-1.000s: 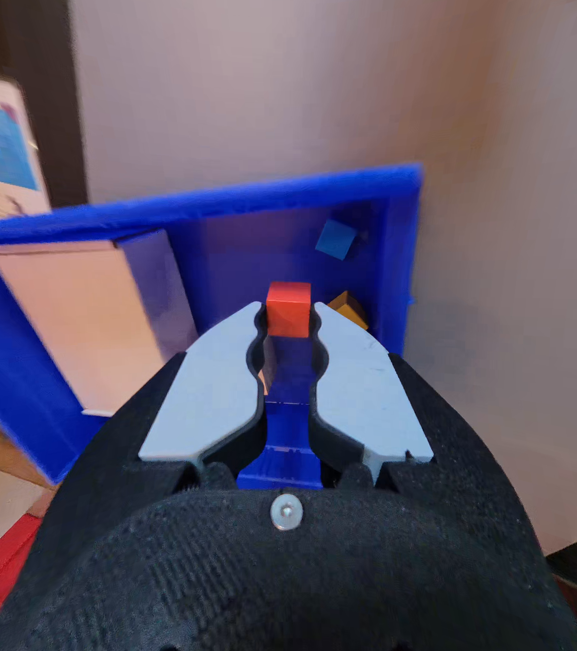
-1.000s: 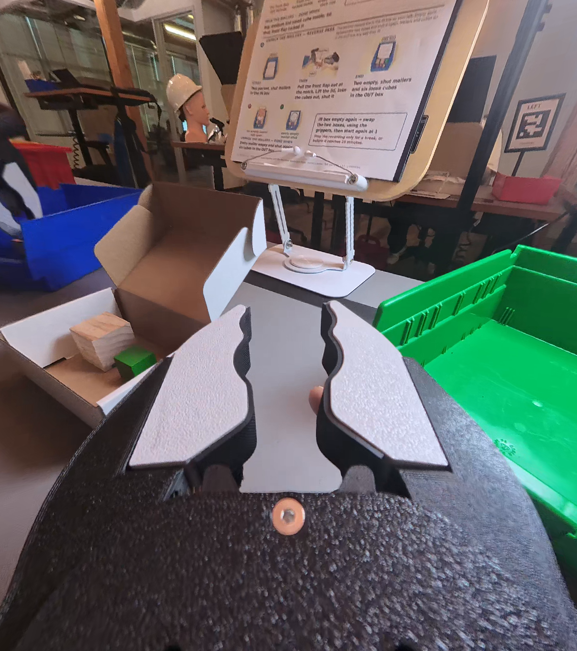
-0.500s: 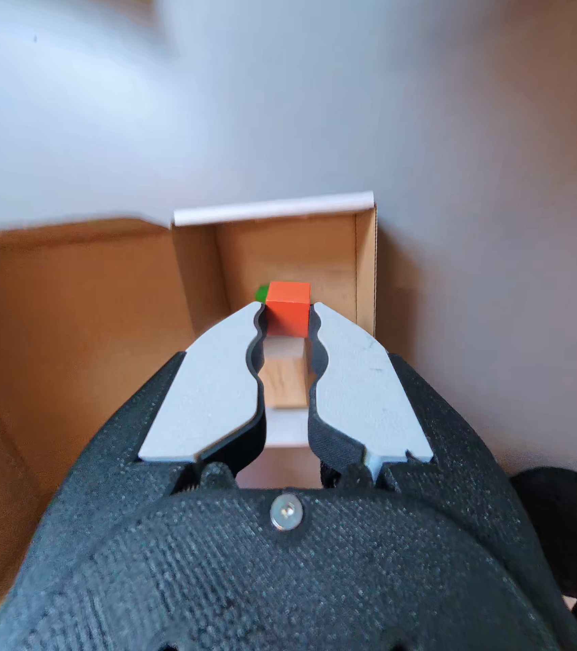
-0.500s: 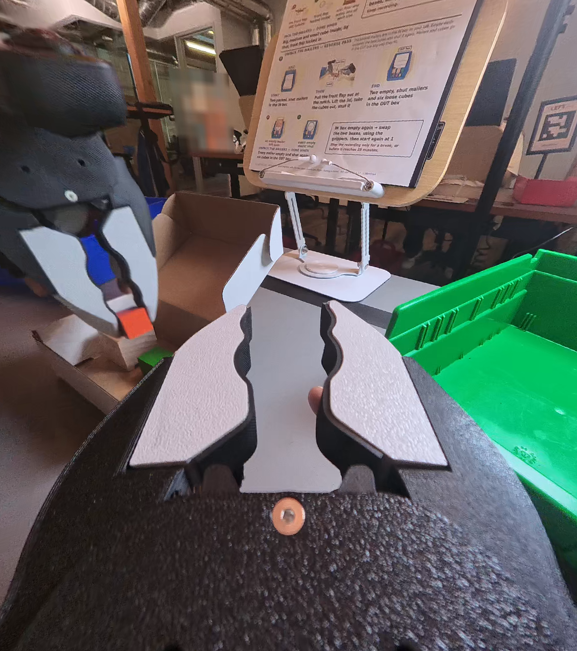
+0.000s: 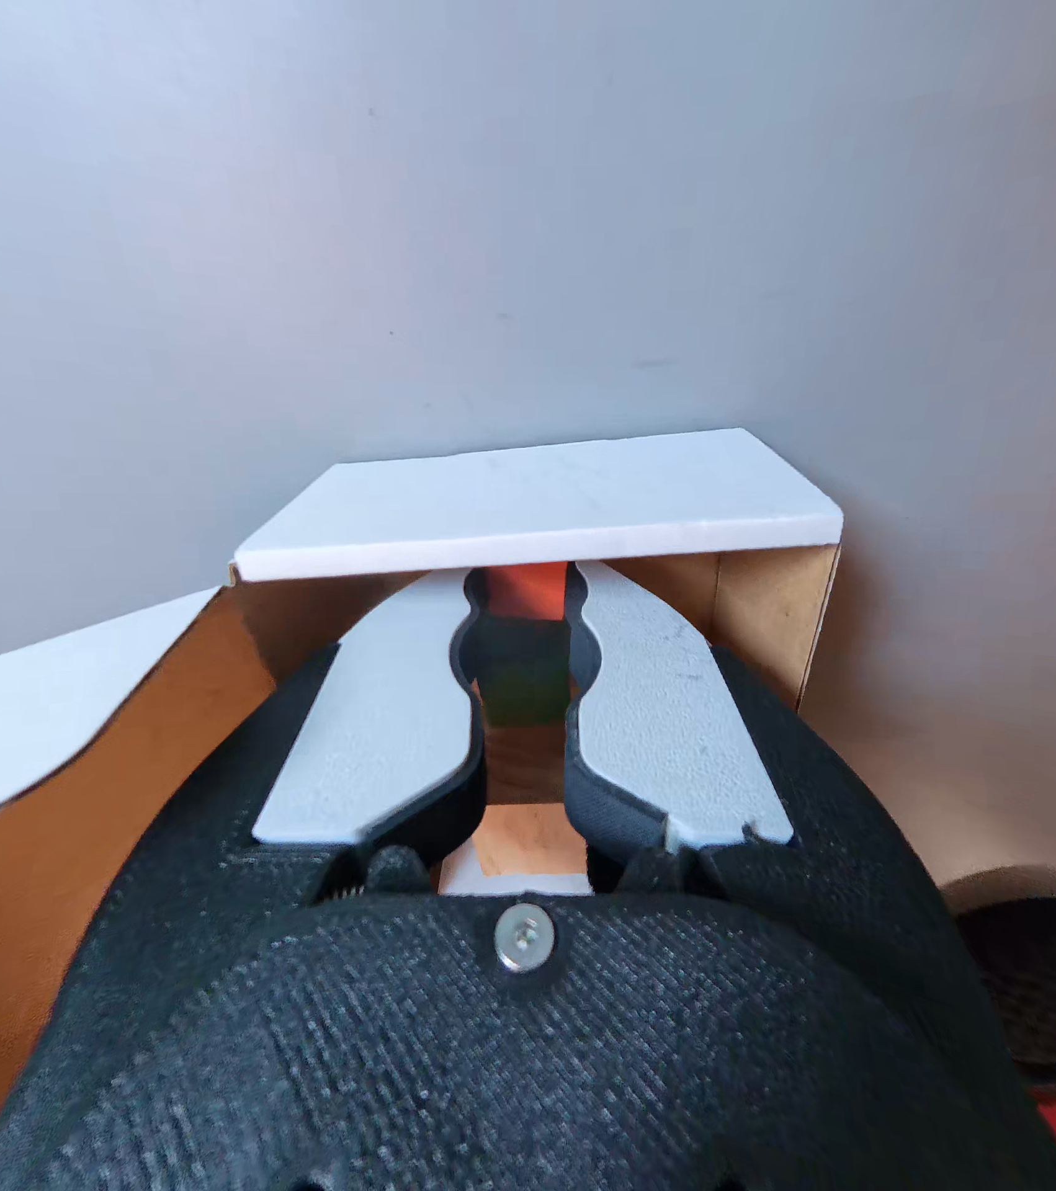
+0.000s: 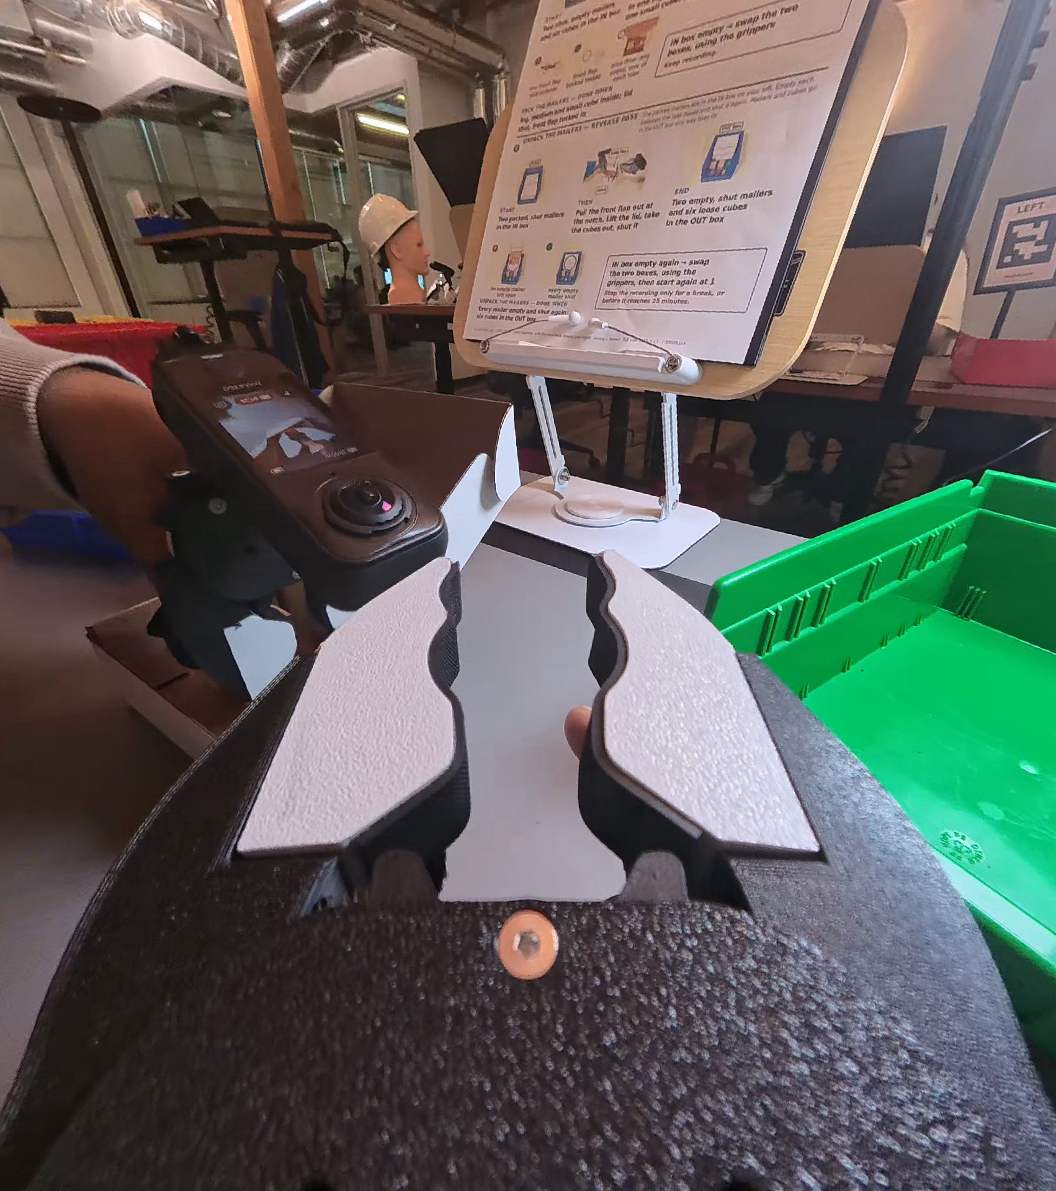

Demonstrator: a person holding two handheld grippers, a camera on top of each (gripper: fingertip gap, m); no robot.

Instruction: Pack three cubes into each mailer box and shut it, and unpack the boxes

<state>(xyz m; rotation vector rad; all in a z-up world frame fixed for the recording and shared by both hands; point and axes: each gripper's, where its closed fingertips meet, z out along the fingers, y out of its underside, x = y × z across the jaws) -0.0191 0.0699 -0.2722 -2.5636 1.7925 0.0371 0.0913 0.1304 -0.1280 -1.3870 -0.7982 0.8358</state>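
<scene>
My left gripper [image 5: 525,580] is shut on a red cube [image 5: 524,588] and reaches down into the open white mailer box [image 5: 538,509], its tips behind the box's near wall. A green cube [image 5: 522,693] lies below between the fingers. In the right wrist view the left gripper's body [image 6: 222,567] with its camera sits inside the same box [image 6: 158,696], whose lid [image 6: 480,470] stands up behind. My right gripper [image 6: 522,580] is open and empty, above the grey table between the box and the green bin.
An empty green bin [image 6: 964,709] stands at the right. A board with an instruction sheet on a white stand [image 6: 615,515] is behind the box. A person's sleeve and hand [image 6: 29,438] hold the left gripper. A blue bin edge [image 6: 61,541] shows far left. About 20 centimeters separates my left fingertips from my right.
My left gripper carried the red cube from the blue bin over to the mailer box and lowered it inside. My right gripper stayed open and nearly still.
</scene>
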